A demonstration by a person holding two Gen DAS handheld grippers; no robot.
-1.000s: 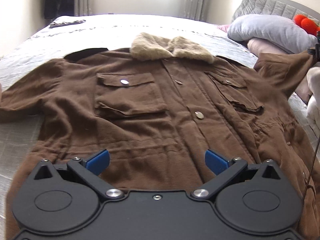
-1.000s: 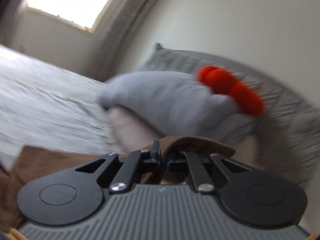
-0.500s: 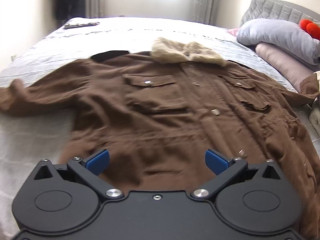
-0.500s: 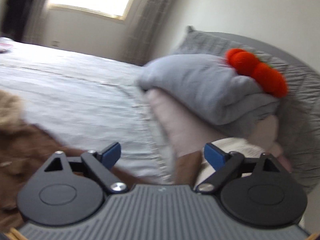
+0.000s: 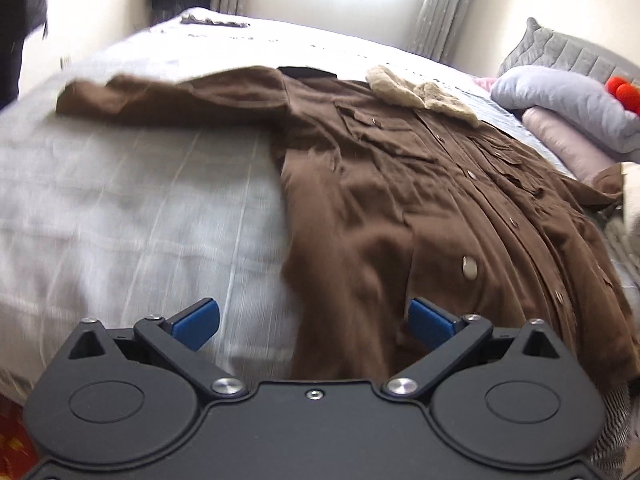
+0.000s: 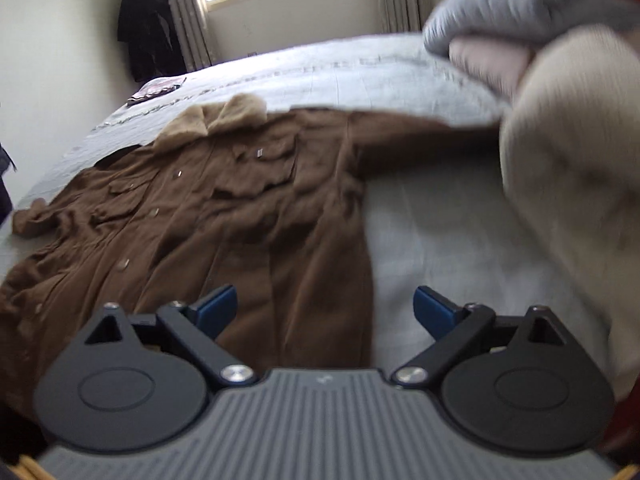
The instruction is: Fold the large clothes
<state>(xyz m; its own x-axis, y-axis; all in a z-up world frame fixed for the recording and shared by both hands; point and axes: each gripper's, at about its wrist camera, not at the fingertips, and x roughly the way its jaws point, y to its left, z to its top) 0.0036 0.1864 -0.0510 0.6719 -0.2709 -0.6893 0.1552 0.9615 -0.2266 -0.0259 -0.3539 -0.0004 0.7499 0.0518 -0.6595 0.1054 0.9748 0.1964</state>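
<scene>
A large brown coat (image 5: 392, 184) with a beige fur collar (image 5: 420, 94) lies spread face up on the grey bed (image 5: 140, 208), both sleeves stretched out sideways. My left gripper (image 5: 314, 320) is open and empty over the coat's lower left hem edge. My right gripper (image 6: 326, 308) is open and empty over the coat's (image 6: 224, 208) lower right hem edge. The collar (image 6: 216, 118) lies at the far end in the right wrist view.
Grey and pink pillows (image 5: 568, 108) with a red plush toy (image 5: 624, 92) are stacked at the bed's right side. A cream blanket or cushion (image 6: 568, 184) sits close on the right. A dark garment (image 6: 148, 28) hangs by the window wall.
My right gripper let go of the coat's right sleeve, opened and swung round toward the coat's hem. My left gripper shifted left toward the coat's left edge.
</scene>
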